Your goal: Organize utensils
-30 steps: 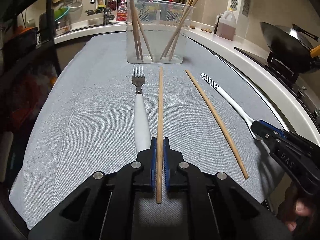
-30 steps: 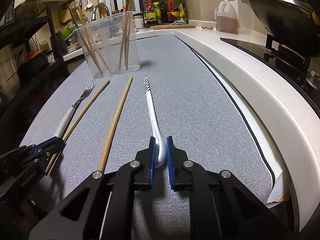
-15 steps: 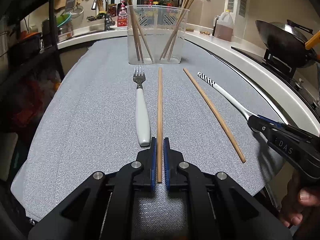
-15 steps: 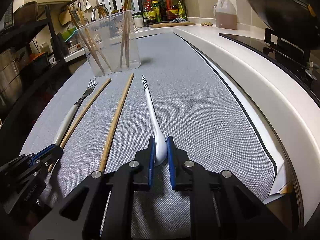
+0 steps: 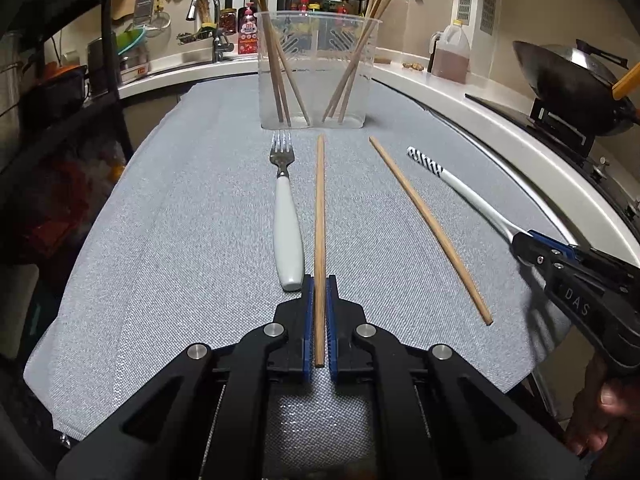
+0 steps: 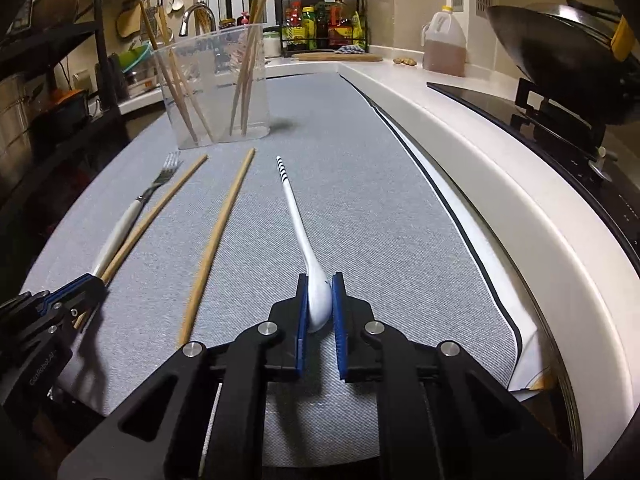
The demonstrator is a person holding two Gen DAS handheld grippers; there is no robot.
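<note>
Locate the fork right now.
In the left wrist view the fork lies flat on the grey mat, just left of the chopstick in the left gripper, tines toward the clear container.

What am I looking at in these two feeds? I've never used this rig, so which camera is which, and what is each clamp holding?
There is no robot arm. A person holds two hand-held clamps, each with a camera looking forward along its two blue-padded fingers.

The left wrist view shows the left gripper shut on a long wooden chopstick lying on the grey woven mat. The right wrist view shows the right gripper closed around the bowl of a white spoon with a black-striped handle tip.

Also on the mat: a white-handled metal fork just left of the held chopstick, and a second loose wooden chopstick between the two grippers. Behind them stands a clear plastic holder with several chopsticks in it, probably the destination.
</note>
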